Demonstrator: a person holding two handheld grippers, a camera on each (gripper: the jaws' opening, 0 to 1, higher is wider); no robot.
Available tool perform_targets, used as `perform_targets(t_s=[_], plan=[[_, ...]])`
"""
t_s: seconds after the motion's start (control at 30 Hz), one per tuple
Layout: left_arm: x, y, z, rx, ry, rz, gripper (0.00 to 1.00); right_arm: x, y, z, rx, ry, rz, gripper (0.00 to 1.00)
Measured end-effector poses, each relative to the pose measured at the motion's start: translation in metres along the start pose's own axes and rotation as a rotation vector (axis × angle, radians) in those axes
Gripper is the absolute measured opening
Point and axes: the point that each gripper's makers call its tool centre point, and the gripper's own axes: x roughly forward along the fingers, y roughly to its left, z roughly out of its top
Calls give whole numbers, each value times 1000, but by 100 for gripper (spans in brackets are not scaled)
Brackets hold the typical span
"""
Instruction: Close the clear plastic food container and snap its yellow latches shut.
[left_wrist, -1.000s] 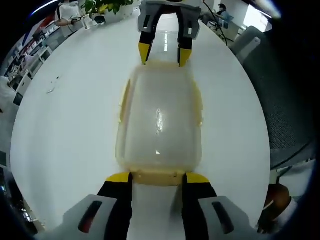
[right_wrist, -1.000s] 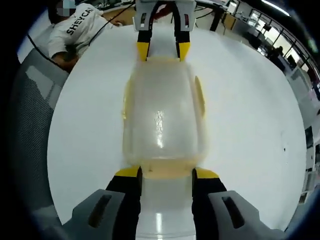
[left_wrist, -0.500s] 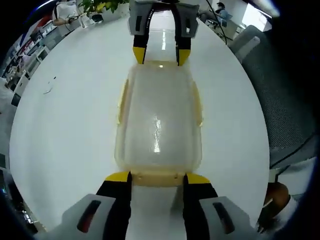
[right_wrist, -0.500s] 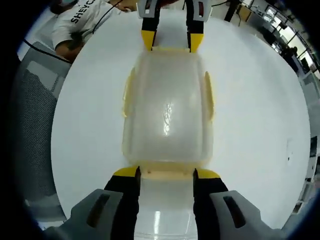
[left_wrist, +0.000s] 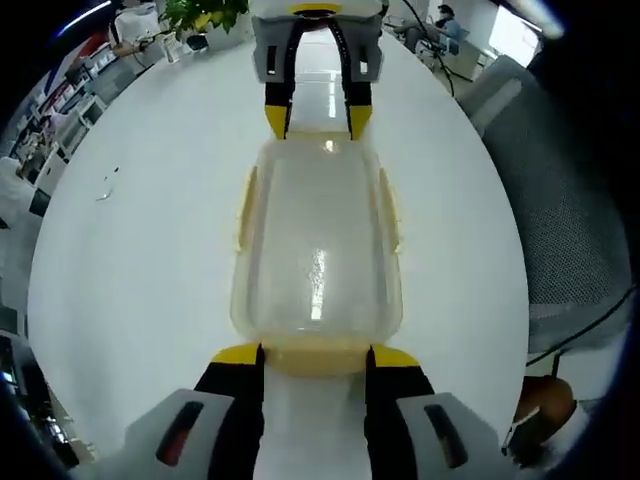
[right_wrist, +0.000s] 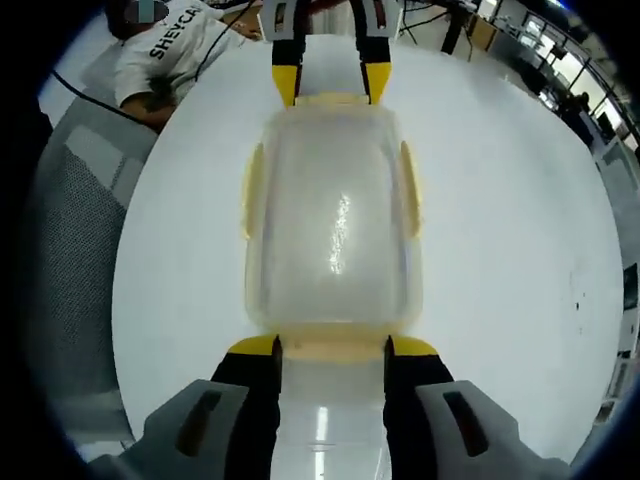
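The clear plastic container (left_wrist: 315, 240) lies lengthwise on the white table with its lid on. Yellow side latches (left_wrist: 243, 205) stand out from its long edges. My left gripper (left_wrist: 315, 355) is open, its yellow-tipped jaws on either side of the near end latch (left_wrist: 315, 350). My right gripper (left_wrist: 312, 120) is open at the far end. In the right gripper view the container (right_wrist: 335, 230) runs away from my right gripper (right_wrist: 332, 347), whose jaws flank that end's latch (right_wrist: 332, 345). The left gripper (right_wrist: 325, 85) is at the opposite end.
The round white table (left_wrist: 120, 260) has bare room on both sides of the container. A grey mesh chair (left_wrist: 570, 200) stands beside it, also seen as the chair (right_wrist: 70, 220). A person in a white shirt (right_wrist: 185, 45) sits at the table's far edge.
Both views have shifted and tilted a little. Each gripper stays at its end of the container, jaws at the same width. The near end latch in the left gripper view shows less of its flat strip.
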Motion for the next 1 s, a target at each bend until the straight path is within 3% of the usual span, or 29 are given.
perform_targets(t_s=[0.07, 0.43, 1.0], plan=[[-7, 1, 3, -6, -19, -10, 33, -8, -1, 2, -10, -9, -6, 37], [-30, -9, 10, -6, 3, -12, 33, -36, 11, 16, -6, -53, 18, 37], [-36, -8, 28, -16, -18, 8, 33, -52, 10, 7, -16, -45, 19, 37]])
